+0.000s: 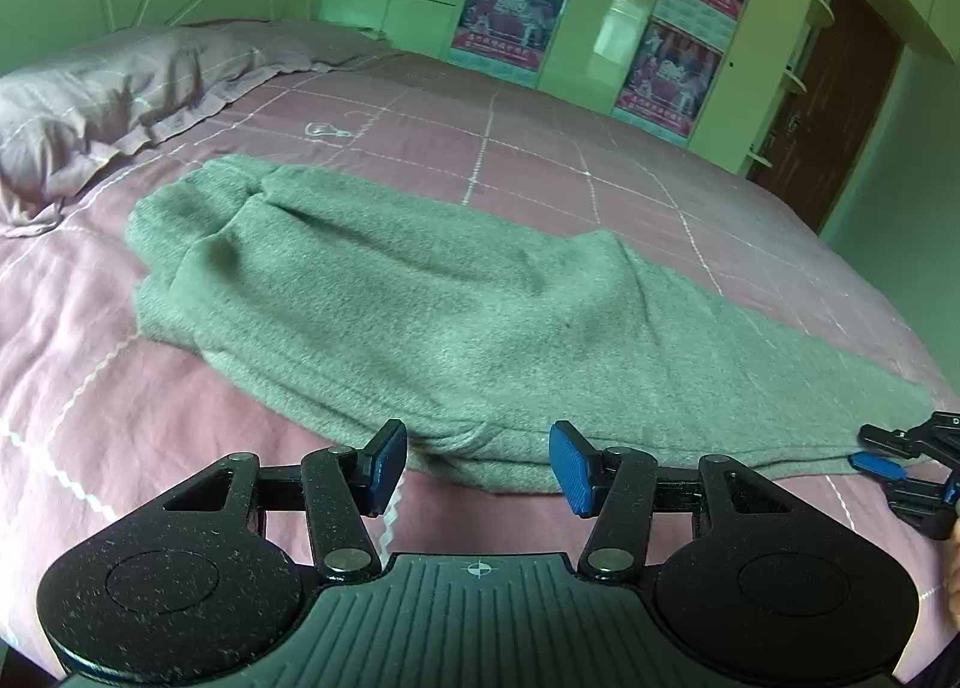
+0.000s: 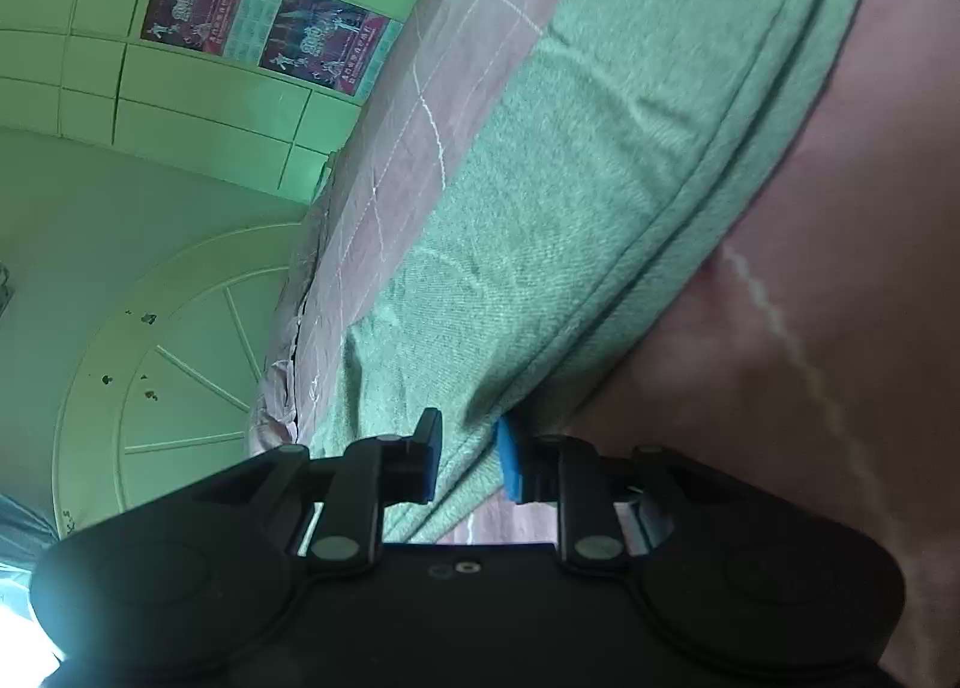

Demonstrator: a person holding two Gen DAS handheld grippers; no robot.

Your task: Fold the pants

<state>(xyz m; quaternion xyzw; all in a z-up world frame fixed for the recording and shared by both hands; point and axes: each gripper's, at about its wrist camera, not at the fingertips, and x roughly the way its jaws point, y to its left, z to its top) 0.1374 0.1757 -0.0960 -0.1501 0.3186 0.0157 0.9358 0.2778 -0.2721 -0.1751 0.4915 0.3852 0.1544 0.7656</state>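
Note:
Grey-green pants (image 1: 420,304) lie lengthwise on a pink bed cover (image 1: 120,388), folded leg over leg, one end near the pillow. My left gripper (image 1: 477,466) is open, its blue pads just short of the pants' near edge. My right gripper (image 1: 882,463) shows at the right edge of the left wrist view, at the pants' near end. In the right wrist view the right gripper (image 2: 468,463) has the pants' edge (image 2: 570,178) between its fingers, the jaws close on the fabric.
A pink pillow (image 1: 102,99) lies at the bed's far left. Green wardrobe doors with posters (image 1: 510,9) stand behind the bed. A brown door (image 1: 828,105) is at the far right. Bed cover (image 2: 810,268) fills the right of the right wrist view.

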